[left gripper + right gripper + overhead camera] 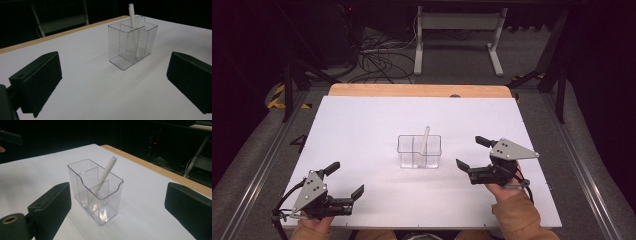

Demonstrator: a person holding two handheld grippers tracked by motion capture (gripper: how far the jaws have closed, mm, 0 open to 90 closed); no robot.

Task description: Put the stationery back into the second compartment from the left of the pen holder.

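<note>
Left gripper (346,179) rests at near left corner of white table (362,130), jaws spread wide, nothing between them. Centre: clear plastic holder (419,151) stands upright on table, divided into compartments; white pen (424,142) leans inside right-hand compartment, tip above rim. Right gripper (471,152), just beside holder's right side, points at it, jaws wide apart, holding nothing, not touching holder. Orange sleeve (517,215) at bottom edge.

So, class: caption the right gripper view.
White pen leaning inside a clear divided holder, framed by the open right gripper.
</note>
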